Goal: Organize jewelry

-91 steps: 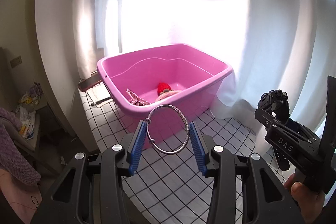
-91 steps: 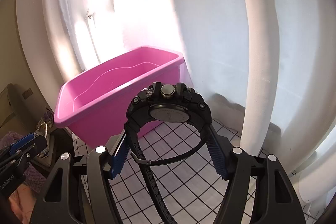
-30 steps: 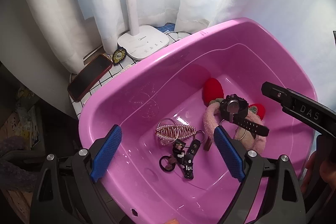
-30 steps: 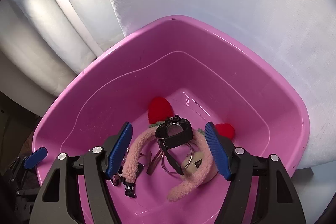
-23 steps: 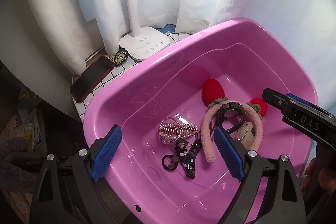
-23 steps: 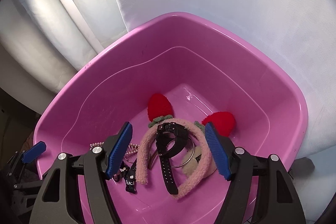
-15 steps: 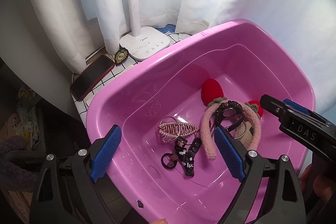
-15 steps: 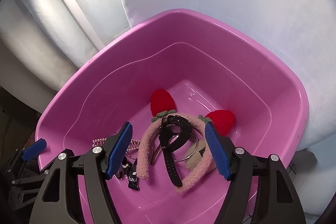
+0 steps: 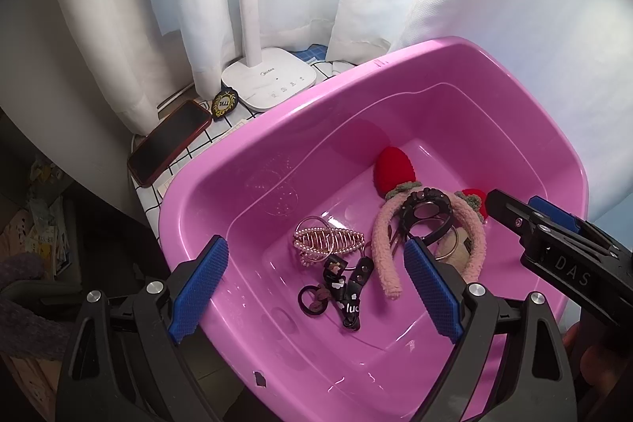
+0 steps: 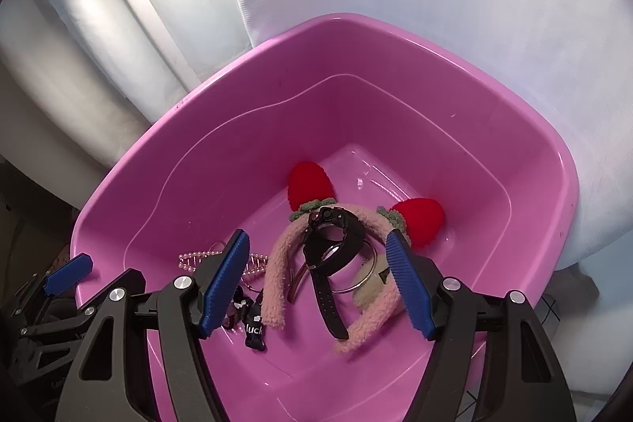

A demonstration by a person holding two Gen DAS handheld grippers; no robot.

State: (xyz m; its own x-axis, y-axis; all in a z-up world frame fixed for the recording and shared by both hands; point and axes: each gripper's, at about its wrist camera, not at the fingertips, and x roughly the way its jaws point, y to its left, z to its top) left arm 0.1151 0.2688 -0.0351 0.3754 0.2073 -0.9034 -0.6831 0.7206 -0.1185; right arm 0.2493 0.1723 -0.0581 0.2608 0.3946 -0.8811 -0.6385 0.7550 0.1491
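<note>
With both the left gripper (image 9: 316, 281) and the right gripper (image 10: 318, 279) spread wide and empty above the pink tub (image 9: 455, 50), where the watch (image 10: 332, 244) lies across the fuzzy headband (image 10: 277, 275), lift each straight up clear of the rim.

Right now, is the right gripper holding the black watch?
No, the right gripper is open and empty, and the black watch lies on the fuzzy headband in the pink tub.

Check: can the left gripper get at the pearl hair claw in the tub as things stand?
Probably yes. The left gripper is open above the pink tub, and the pearl hair claw lies uncovered, apart from the fuzzy headband.
</note>
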